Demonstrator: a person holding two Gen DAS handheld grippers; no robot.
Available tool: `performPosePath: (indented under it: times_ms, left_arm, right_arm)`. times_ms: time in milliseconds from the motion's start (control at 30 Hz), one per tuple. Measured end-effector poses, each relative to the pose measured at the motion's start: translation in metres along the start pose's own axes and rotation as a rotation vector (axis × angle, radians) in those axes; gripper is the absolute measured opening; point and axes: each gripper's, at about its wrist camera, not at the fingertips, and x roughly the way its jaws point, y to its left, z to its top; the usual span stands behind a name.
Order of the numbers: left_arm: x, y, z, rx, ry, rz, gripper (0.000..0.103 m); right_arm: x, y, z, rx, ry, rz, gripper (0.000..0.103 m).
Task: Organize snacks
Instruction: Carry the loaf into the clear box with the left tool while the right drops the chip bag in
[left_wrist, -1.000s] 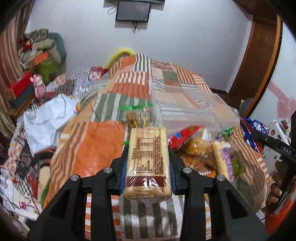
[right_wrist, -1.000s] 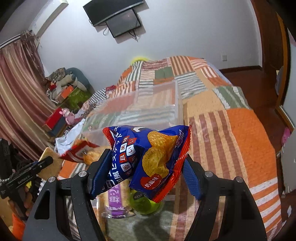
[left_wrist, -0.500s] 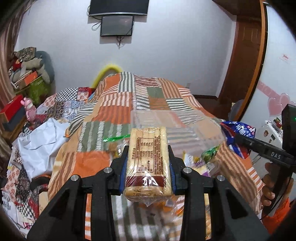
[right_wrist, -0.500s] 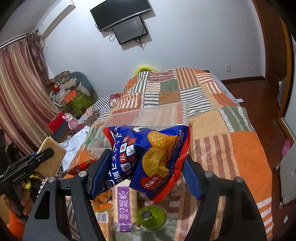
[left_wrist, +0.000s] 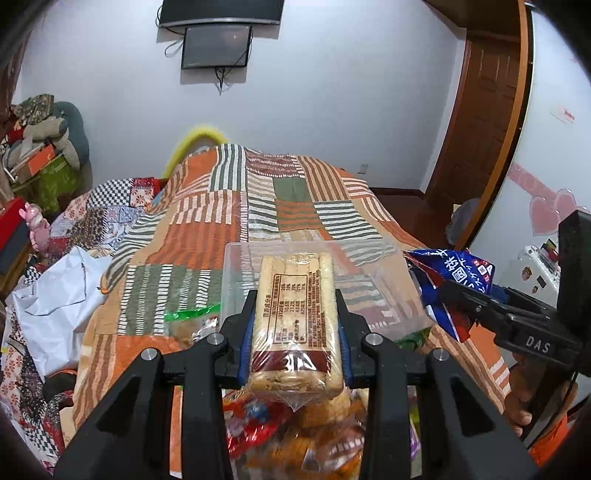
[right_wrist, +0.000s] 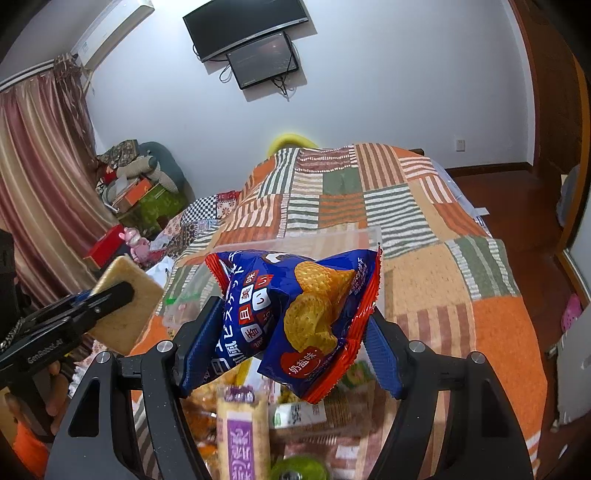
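Note:
My left gripper (left_wrist: 293, 332) is shut on a clear-wrapped pack of beige biscuits (left_wrist: 293, 321), held above the bed. It also shows in the right wrist view (right_wrist: 122, 306) at the left. My right gripper (right_wrist: 288, 332) is shut on a blue and red chip bag (right_wrist: 295, 317), also seen at the right of the left wrist view (left_wrist: 450, 280). A clear plastic box (left_wrist: 369, 280) lies on the quilt just beyond both grippers. A heap of snack packs (left_wrist: 295, 428) lies under the grippers, among them a purple-labelled pack (right_wrist: 242, 435) and a green cup (right_wrist: 299, 469).
The patchwork quilt (left_wrist: 229, 214) covers the bed. A white plastic bag (left_wrist: 55, 291) lies at the bed's left edge. Boxes and stuffed toys (left_wrist: 33, 147) pile up at the far left. A wooden door (left_wrist: 484, 122) stands at the right.
Both grippers have risen and tilted up with their packs; the snack heap and clear box now sit lower in view. Neither grip has changed.

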Motion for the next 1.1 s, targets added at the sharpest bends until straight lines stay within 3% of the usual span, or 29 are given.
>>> performPosePath:
  times_ms: [500,1100]
  left_arm:
    - [0.07,0.001,0.027,0.052,0.118,0.014,0.036]
    - [0.122,0.01,0.019,0.05,0.297,0.024,0.036]
  right_arm:
    - [0.044,0.005,0.013,-0.044,0.066,-0.018,0.07]
    - [0.082,-0.009,0.006,-0.04,0.219,-0.046,0.07]
